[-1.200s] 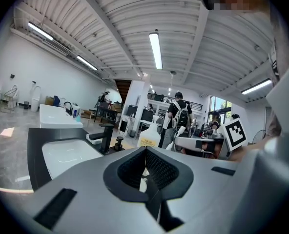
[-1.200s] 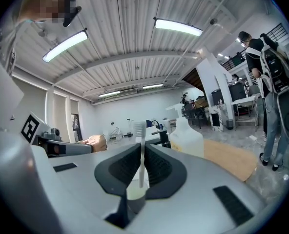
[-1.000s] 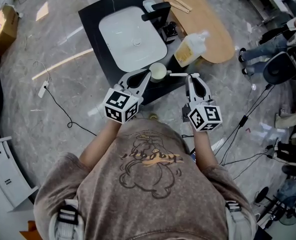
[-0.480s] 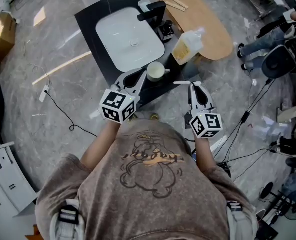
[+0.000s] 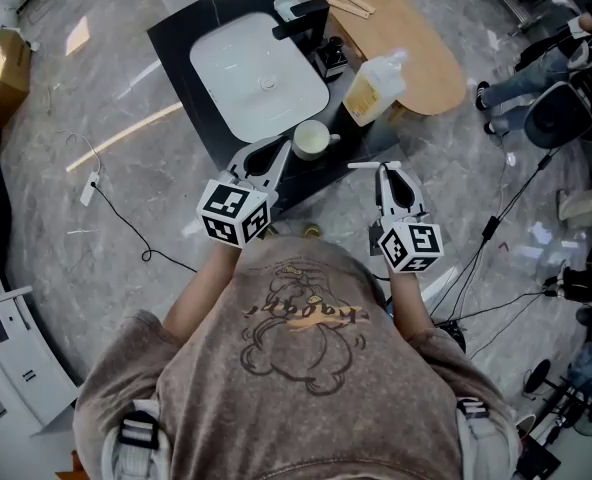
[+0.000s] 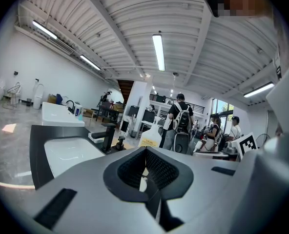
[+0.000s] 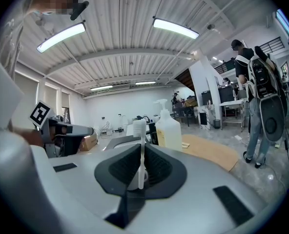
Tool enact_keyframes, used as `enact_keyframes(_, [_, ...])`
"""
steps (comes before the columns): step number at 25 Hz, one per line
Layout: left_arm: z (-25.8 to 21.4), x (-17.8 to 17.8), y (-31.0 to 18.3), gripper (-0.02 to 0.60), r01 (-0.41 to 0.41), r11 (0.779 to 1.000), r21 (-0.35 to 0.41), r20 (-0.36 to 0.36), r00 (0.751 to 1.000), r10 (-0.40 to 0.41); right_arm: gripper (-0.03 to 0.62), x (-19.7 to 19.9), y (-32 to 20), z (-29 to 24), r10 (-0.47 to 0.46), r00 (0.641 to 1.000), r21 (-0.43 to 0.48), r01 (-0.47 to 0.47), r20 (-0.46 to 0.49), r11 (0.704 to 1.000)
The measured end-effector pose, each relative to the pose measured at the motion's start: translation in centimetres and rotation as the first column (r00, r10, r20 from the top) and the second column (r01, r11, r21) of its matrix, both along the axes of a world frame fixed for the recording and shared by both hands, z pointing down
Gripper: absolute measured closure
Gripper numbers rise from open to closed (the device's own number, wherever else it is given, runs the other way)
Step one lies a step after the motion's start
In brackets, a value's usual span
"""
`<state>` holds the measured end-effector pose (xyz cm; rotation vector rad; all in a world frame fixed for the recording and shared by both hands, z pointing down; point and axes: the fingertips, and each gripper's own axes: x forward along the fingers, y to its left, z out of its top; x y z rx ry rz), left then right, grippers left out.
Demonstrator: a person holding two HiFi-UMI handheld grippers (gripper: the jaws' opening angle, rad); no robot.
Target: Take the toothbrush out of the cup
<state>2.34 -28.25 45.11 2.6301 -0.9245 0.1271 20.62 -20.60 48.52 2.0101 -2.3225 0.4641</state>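
Note:
A white cup (image 5: 312,140) stands on the black counter (image 5: 191,38) in front of the sink. My left gripper (image 5: 288,148) (image 6: 145,150) reaches its left rim; its jaws look shut, with a white sliver of the cup between them. A white toothbrush (image 5: 366,165) (image 7: 142,150) is out of the cup, lying level to the cup's right in the head view. My right gripper (image 5: 386,168) (image 7: 142,146) is shut on its handle. In the right gripper view the bristle head sticks up above the jaws, and the cup (image 7: 134,179) shows through the gap below.
A white sink (image 5: 256,73) with a black faucet (image 5: 306,23) fills the counter. A pump soap bottle (image 5: 374,88) (image 7: 168,128) stands at its right edge beside an oval wooden board (image 5: 421,48). People (image 5: 536,78) and cables (image 5: 496,238) are at the right.
My right gripper has drawn the toothbrush a little away from the cup, toward me and slightly down. The left gripper and the cup have stayed put.

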Motion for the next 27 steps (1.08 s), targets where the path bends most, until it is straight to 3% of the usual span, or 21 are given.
enact_keyframes(27, [0.25,0.13,0.44,0.560,0.003,1.000,-0.013,-0.004,1.000,-0.003,0.569,0.25,-0.35,-0.43,0.012,1.000,0.007,-0.012,0.007,1.000])
